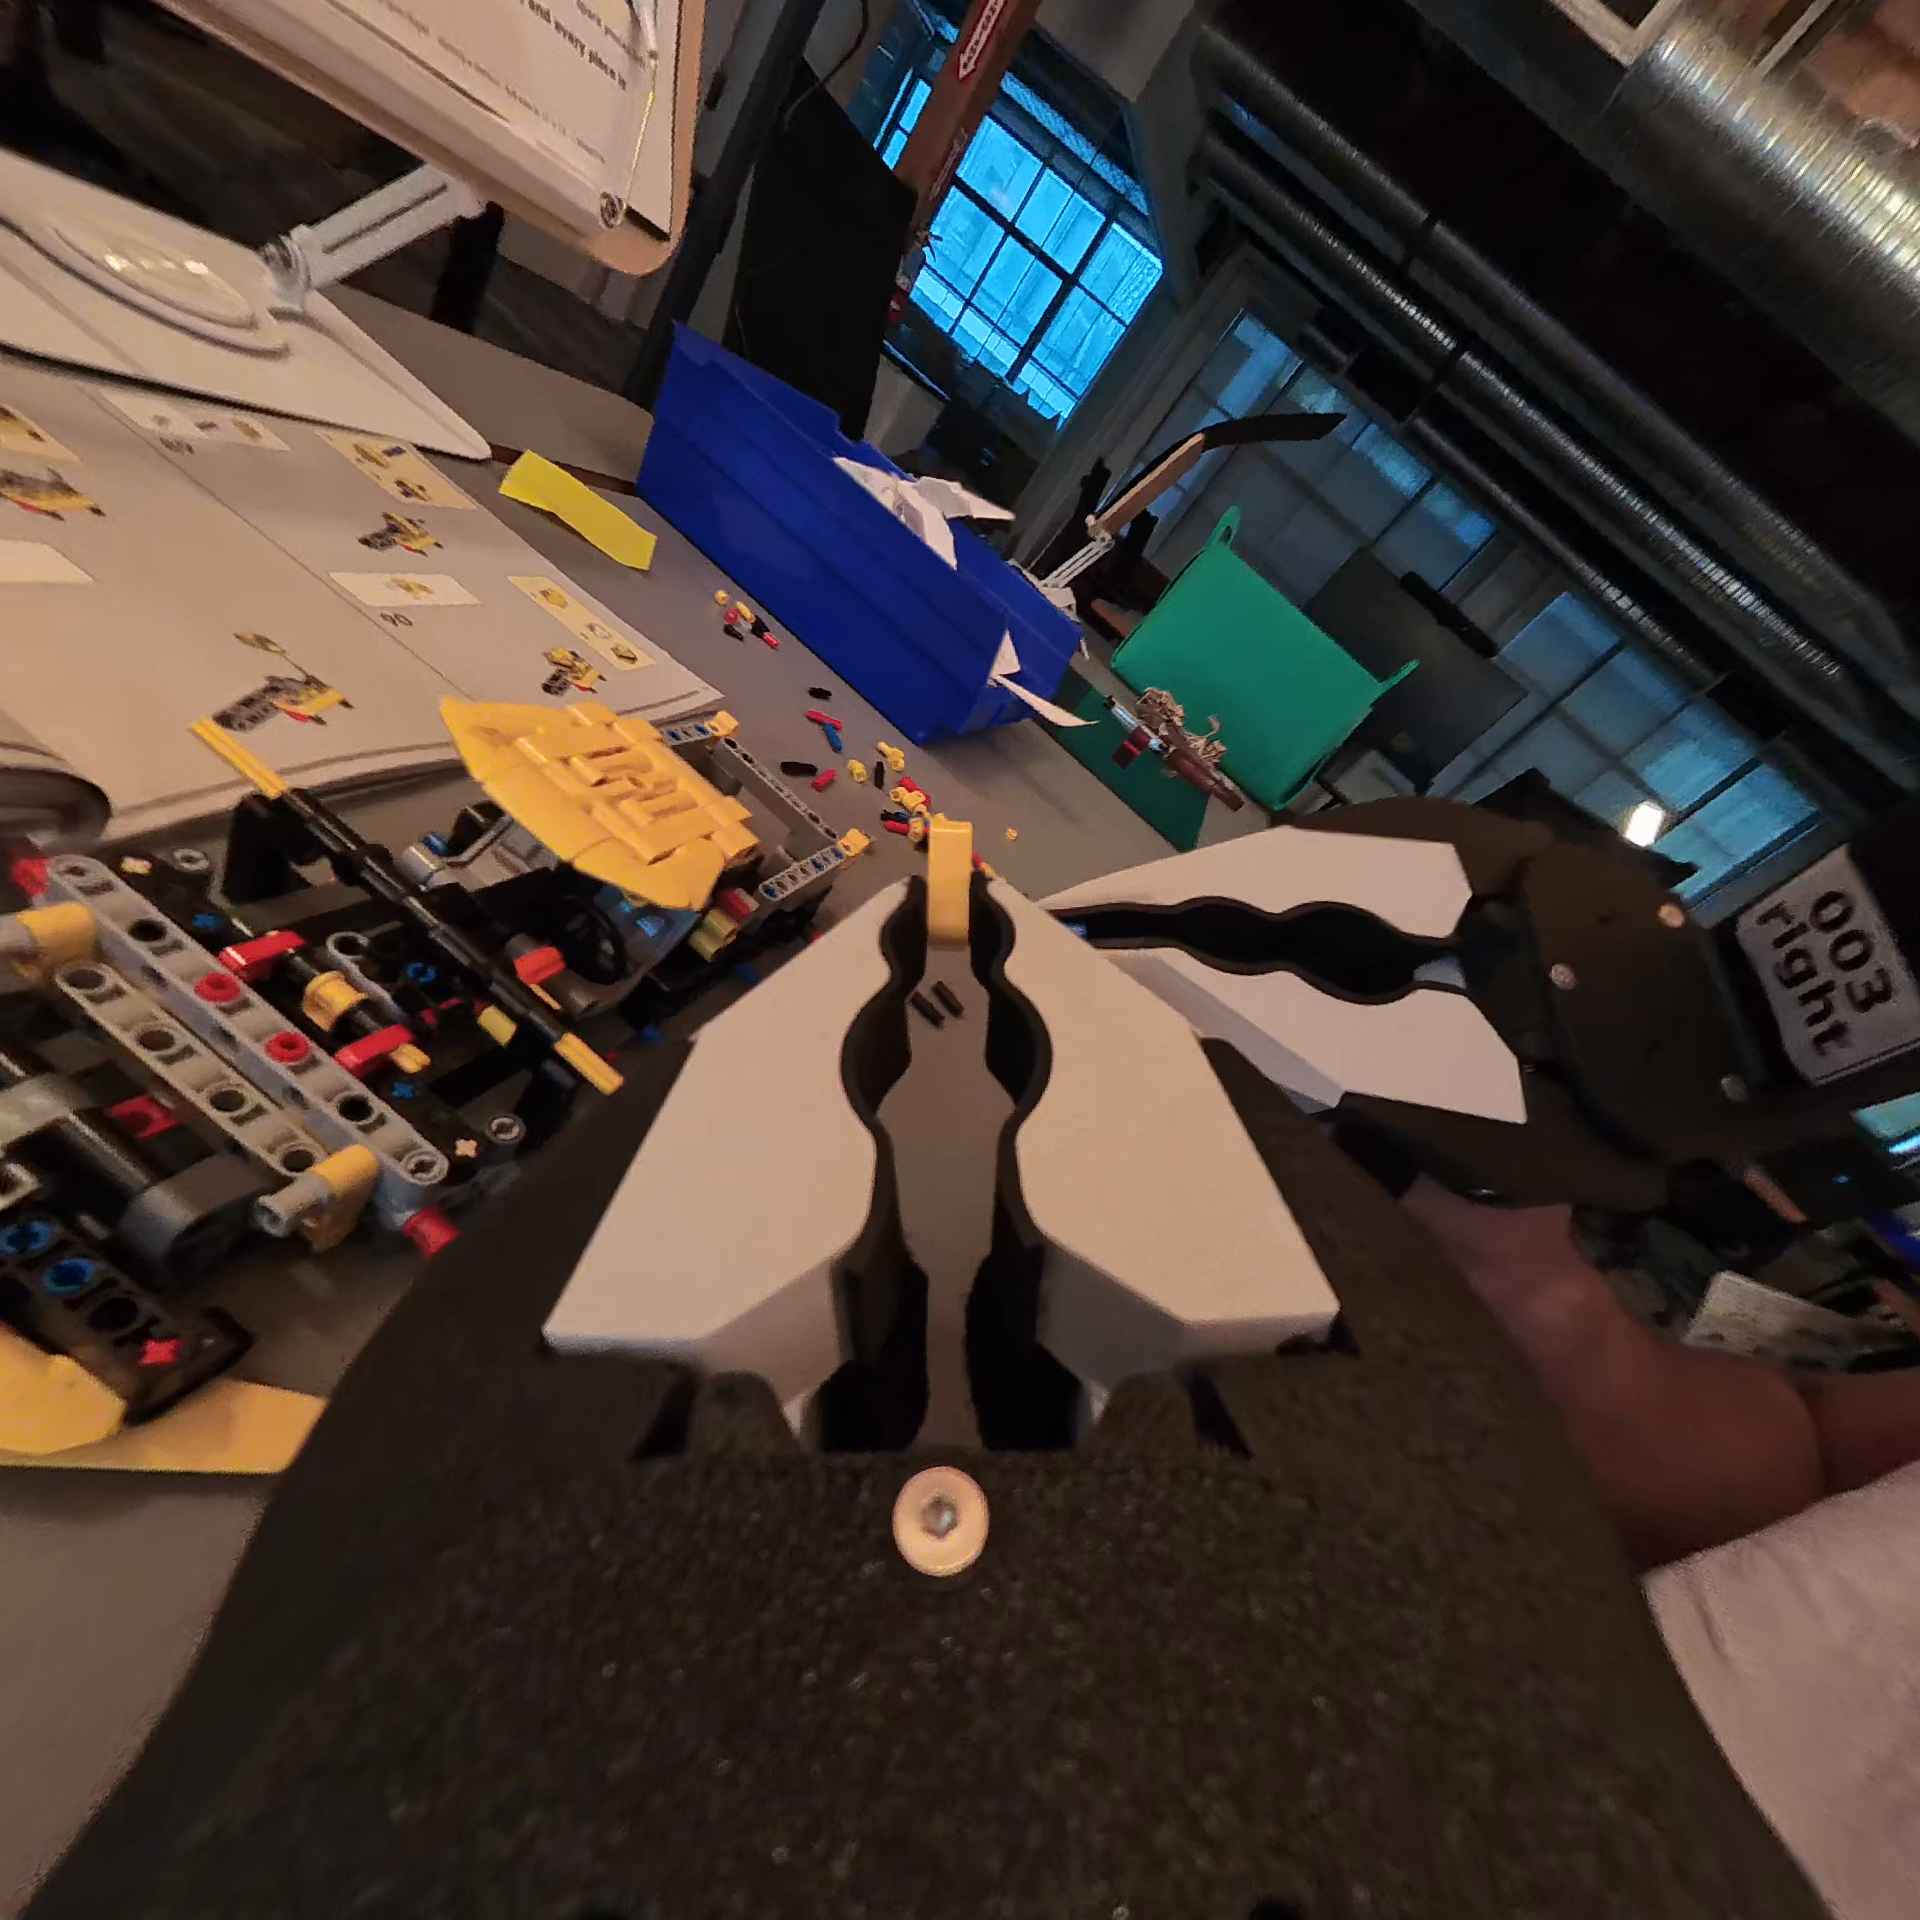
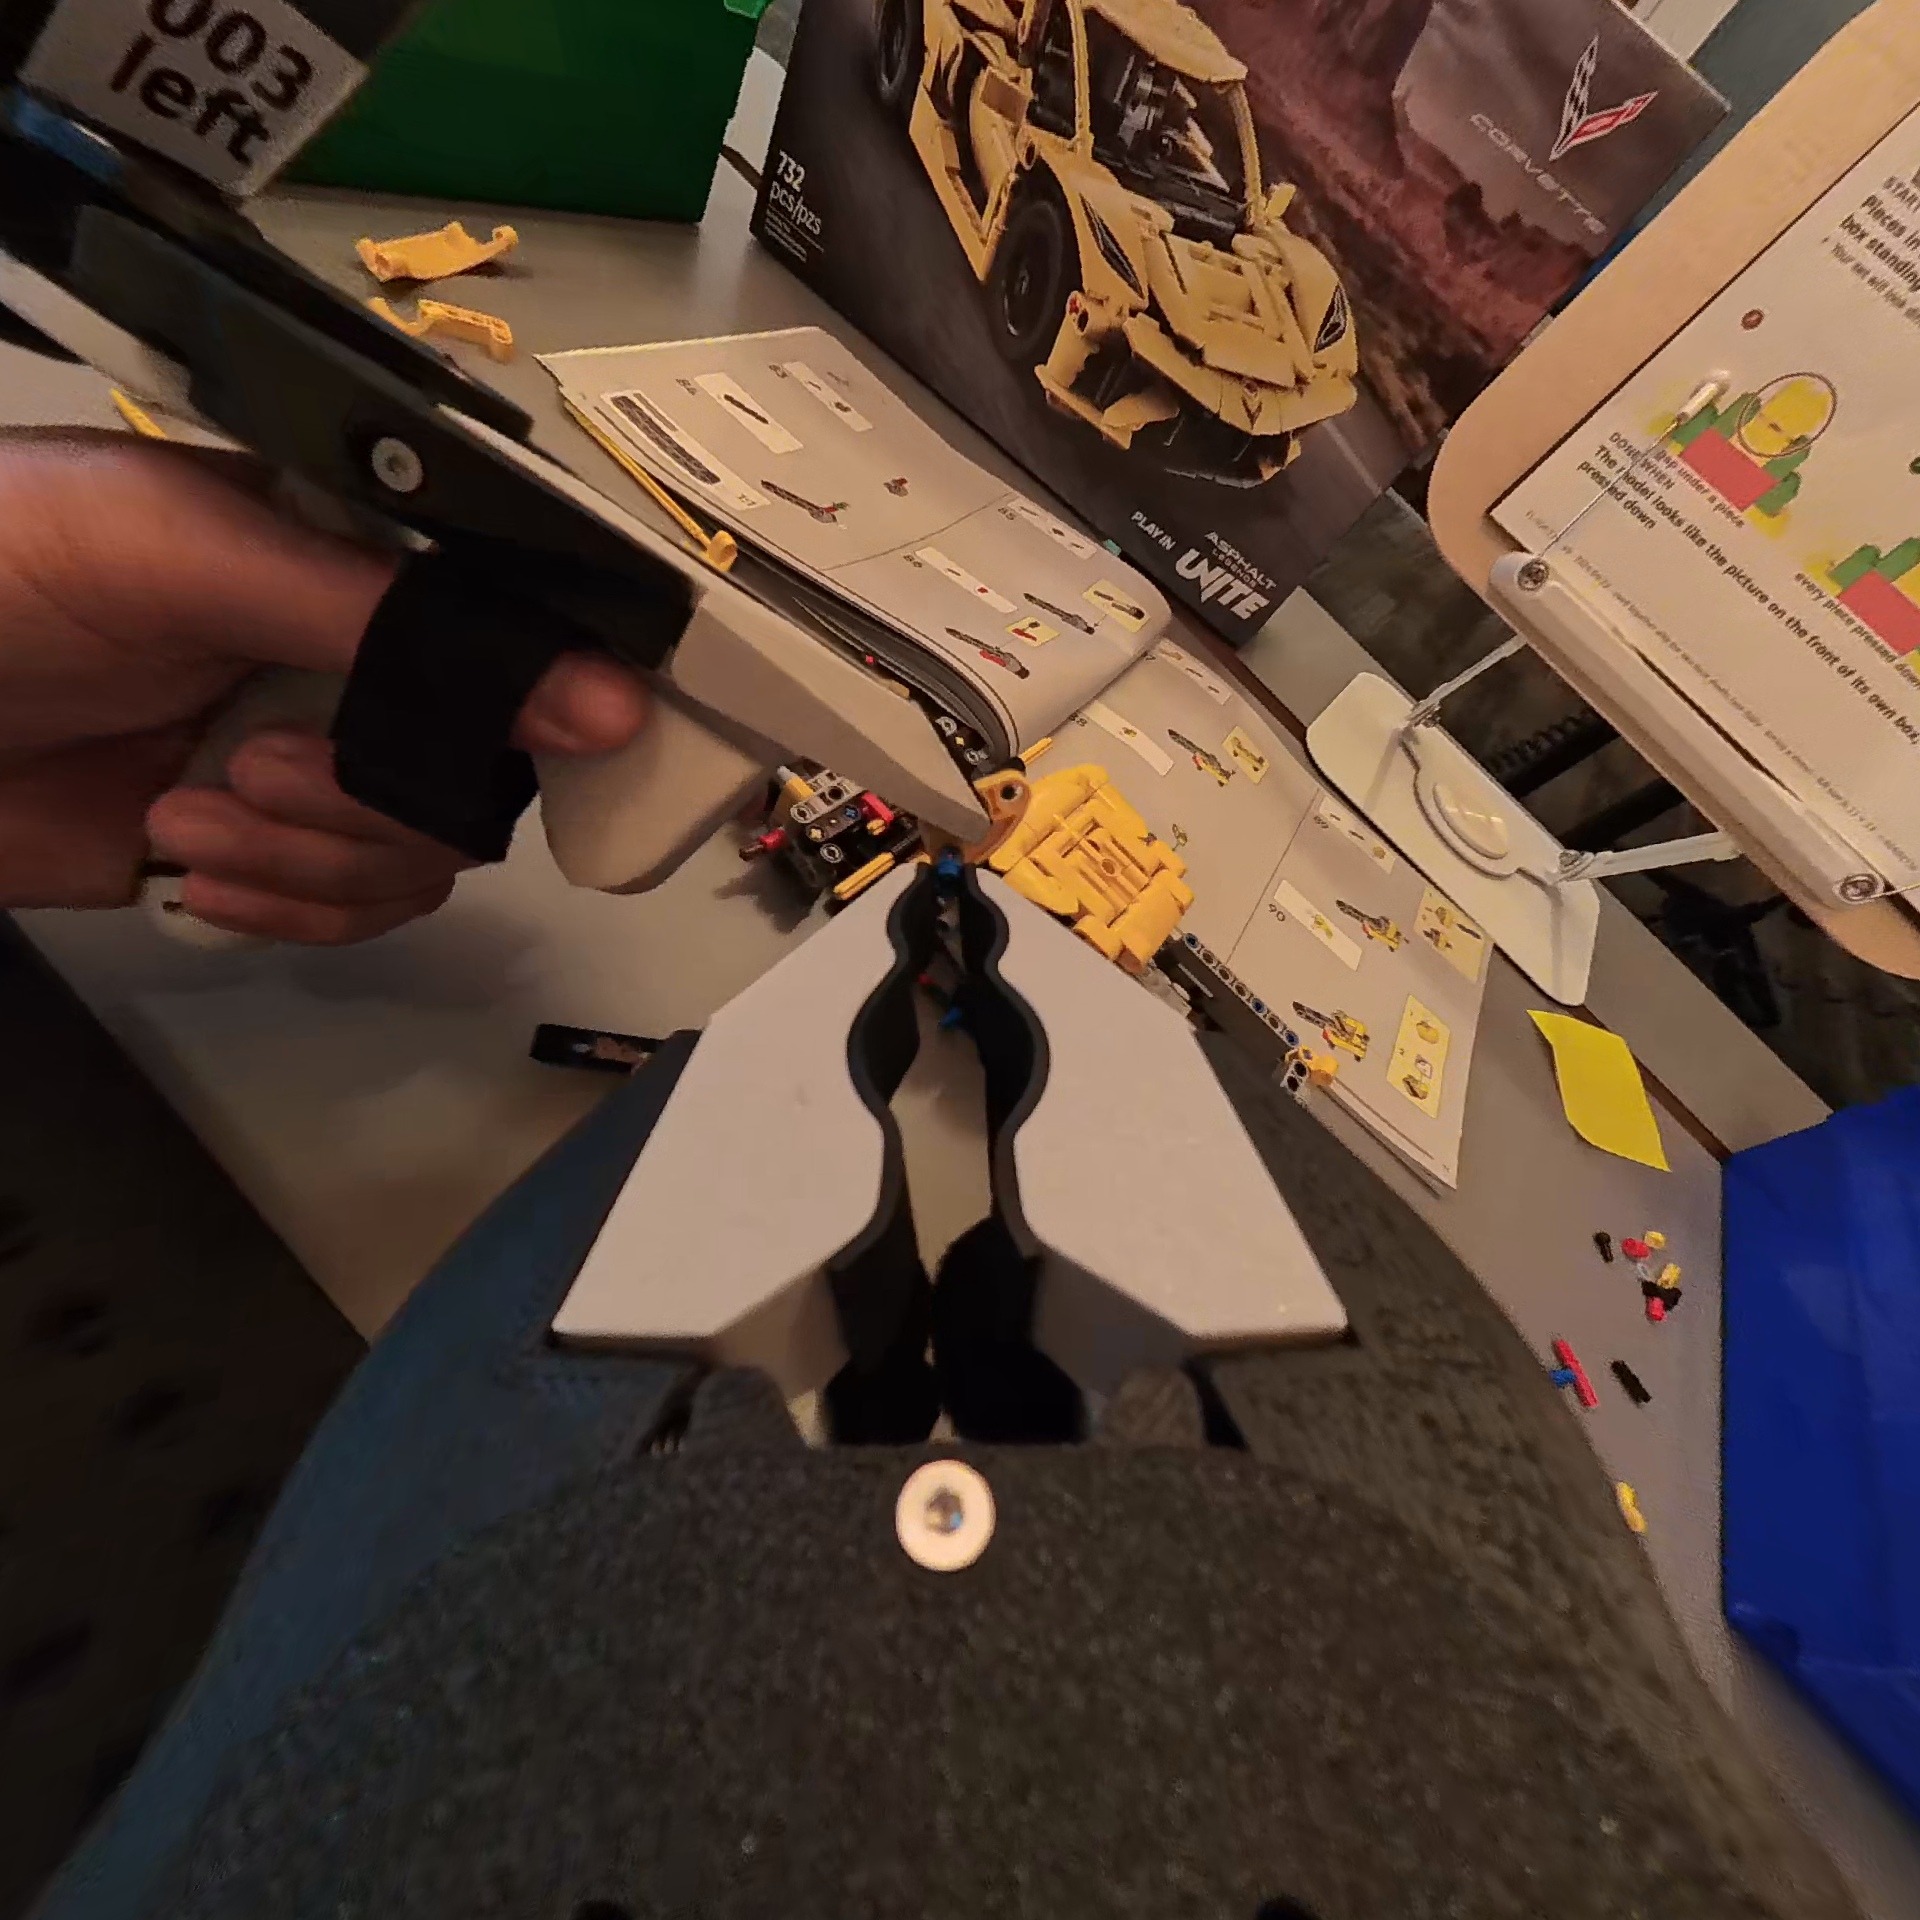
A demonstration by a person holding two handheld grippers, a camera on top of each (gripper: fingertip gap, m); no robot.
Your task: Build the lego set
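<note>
- Gripping a small yellow piece point(image 1: 948, 879) at its tips, the left gripper point(image 1: 945, 904) is closed on it in the left wrist view; the piece stands upright out of the tips.
- Left of the tips: the partly built lego model point(image 1: 312, 1018), grey beams with black, red and blue pins, and a yellow panel assembly point(image 1: 608, 795) at its near end.
- Beyond the model, upper left: the open instruction booklet point(image 1: 312, 582). Ahead of the tips: loose small pieces point(image 1: 862, 769) on the grey table point(image 1: 1049, 800), then a blue bin point(image 1: 831, 561) and a green bin point(image 1: 1247, 665).
- Right of the tips: the right gripper point(image 1: 1070, 914), seen side-on, tips nearly together; only this view shows it whole.
- Right wrist view: the right gripper point(image 2: 948, 883) is closed on a small blue pin point(image 2: 948, 864) at its tips.
- The left gripper point(image 2: 982, 816) comes in from the upper left, held by a hand point(image 2: 208, 675); its tips with the yellow piece point(image 2: 1006, 795) sit just above the right tips, close to the blue pin.
- Just right of both tips: the yellow panel assembly point(image 2: 1091, 862), model mostly hidden here.
- Only here: the set's box point(image 2: 1195, 291) standing beyond the booklet point(image 2: 883, 540), two loose yellow parts point(image 2: 436, 281) at upper left, and a yellow paper slip point(image 2: 1600, 1091) at right near the blue bin point(image 2: 1829, 1403).
</note>
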